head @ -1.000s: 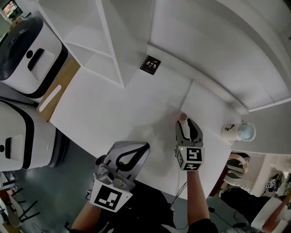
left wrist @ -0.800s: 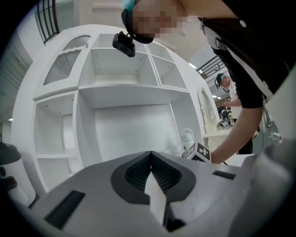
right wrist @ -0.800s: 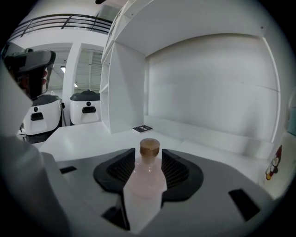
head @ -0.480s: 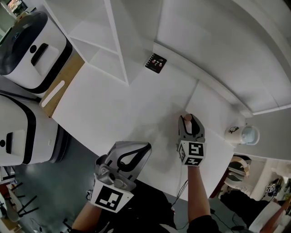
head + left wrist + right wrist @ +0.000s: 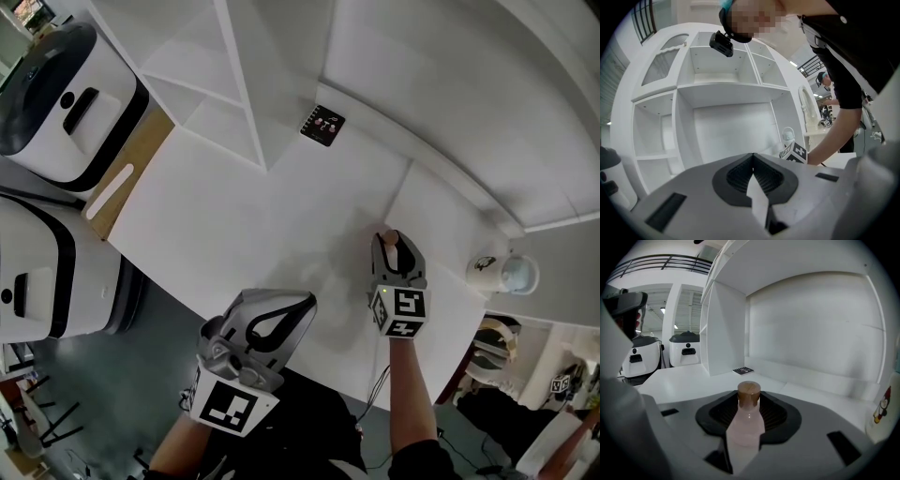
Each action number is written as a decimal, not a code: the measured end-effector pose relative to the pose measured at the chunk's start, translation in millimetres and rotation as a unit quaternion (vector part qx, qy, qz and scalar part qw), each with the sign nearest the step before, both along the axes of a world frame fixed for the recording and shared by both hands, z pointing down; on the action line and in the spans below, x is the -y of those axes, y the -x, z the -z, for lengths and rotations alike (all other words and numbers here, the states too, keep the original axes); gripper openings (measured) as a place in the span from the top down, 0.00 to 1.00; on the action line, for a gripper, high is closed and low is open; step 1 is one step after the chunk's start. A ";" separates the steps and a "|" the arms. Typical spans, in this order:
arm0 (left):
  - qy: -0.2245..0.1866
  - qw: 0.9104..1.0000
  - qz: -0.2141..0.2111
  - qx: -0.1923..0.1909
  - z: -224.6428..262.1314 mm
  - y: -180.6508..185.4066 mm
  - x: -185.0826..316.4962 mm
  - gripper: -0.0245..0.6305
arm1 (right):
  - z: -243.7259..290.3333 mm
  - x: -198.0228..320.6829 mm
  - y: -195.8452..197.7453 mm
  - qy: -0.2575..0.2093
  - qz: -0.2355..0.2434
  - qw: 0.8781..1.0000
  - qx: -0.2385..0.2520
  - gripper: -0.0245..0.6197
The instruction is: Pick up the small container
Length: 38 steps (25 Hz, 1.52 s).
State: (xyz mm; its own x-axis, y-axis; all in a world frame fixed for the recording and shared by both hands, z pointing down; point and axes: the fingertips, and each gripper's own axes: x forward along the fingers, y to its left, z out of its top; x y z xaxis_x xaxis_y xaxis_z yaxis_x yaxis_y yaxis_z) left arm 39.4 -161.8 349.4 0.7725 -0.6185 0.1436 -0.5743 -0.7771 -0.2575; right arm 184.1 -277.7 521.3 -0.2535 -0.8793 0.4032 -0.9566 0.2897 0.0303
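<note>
The small container is a pale pink bottle (image 5: 748, 425) with a brown cork (image 5: 391, 236). It stands upright between the jaws of my right gripper (image 5: 749, 398), over the white tabletop (image 5: 234, 225). Those jaws have just been closing, and their dark pads (image 5: 721, 413) now lie against the bottle's sides with no gap showing. In the head view the right gripper (image 5: 394, 247) sits at the right of the table. My left gripper (image 5: 279, 317) hangs at the table's near edge, shut and empty; the left gripper (image 5: 753, 158) shows its jaws meeting in its own view.
A black card (image 5: 322, 125) lies near the back wall beside a white shelf divider (image 5: 246, 103). A white mug with a penguin print (image 5: 484, 269) stands at the table's right end. Two white-and-black machines (image 5: 56, 103) stand left of the table.
The right gripper has shifted slightly right and nearer with the bottle between its jaws, and the jaws have narrowed onto it. The left gripper has stayed put.
</note>
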 end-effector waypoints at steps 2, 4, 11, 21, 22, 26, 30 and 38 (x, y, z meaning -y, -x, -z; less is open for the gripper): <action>-0.001 1.000 -0.003 0.001 -0.8 -1.4 0.4 0.96 | -0.3 -0.3 -0.1 0.004 0.003 1.000 -0.001 0.73; -0.001 1.000 -0.006 0.002 -2.3 -2.7 0.5 0.96 | -0.3 -1.8 1.4 0.008 0.008 1.000 -0.005 0.73; 0.008 1.000 -0.019 0.009 -10.2 -7.2 1.6 0.96 | 5.6 -11.6 13.6 0.011 0.028 0.999 -0.012 0.73; 0.054 0.995 -0.069 0.051 -55.6 -29.9 -2.5 0.91 | 37.0 -28.6 27.0 -0.007 0.044 0.999 0.008 0.73; 0.056 0.994 -0.077 0.060 -62.3 -33.6 -3.8 0.91 | 40.4 -31.3 28.2 -0.008 0.045 0.999 0.009 0.73; 0.069 0.990 -0.099 0.074 -82.3 -48.2 -4.6 0.84 | 52.3 -41.2 29.4 -0.012 0.043 0.999 0.020 0.73; 0.092 0.987 -0.110 0.070 -97.8 -60.6 -2.2 0.70 | 62.0 -52.5 27.5 -0.009 0.035 0.999 0.037 0.73; 0.099 0.981 -0.131 0.100 -125.9 -76.7 -3.0 0.47 | 87.0 -73.2 29.8 -0.021 0.040 0.998 0.036 0.73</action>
